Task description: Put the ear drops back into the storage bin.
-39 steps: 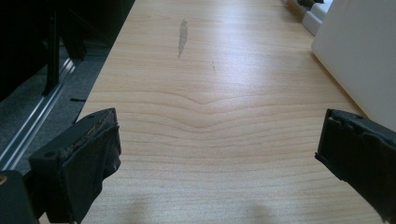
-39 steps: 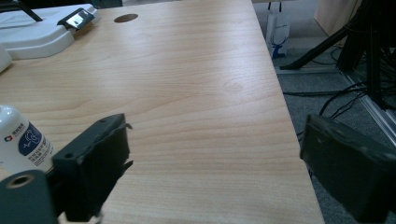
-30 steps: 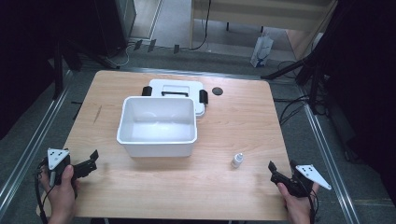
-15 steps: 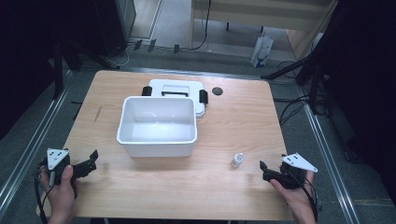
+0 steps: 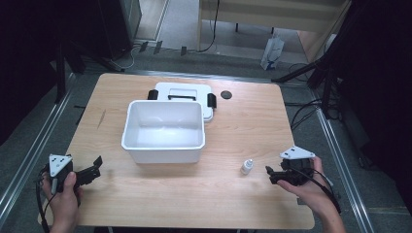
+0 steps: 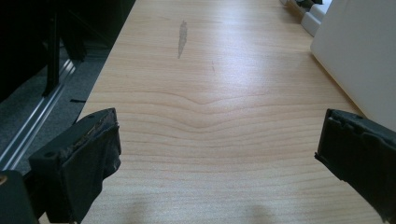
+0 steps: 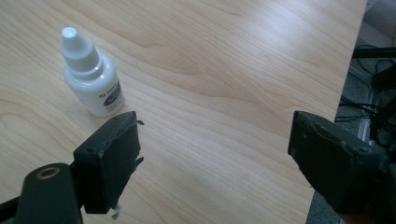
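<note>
Your right gripper (image 5: pixel 272 174) hovers near the bench's (image 5: pixel 243 204) near right corner, jaws wide and empty, beside the upright dropper bottle (image 5: pixel 247 166). Your left gripper (image 5: pixel 94 167), also wide and empty, waits near the left corner. A sideways nudge could topple the light bottle. Farther back sit a white tub (image 5: pixel 163 132), its lid (image 5: pixel 182 92), then dark floor with cables.
</note>
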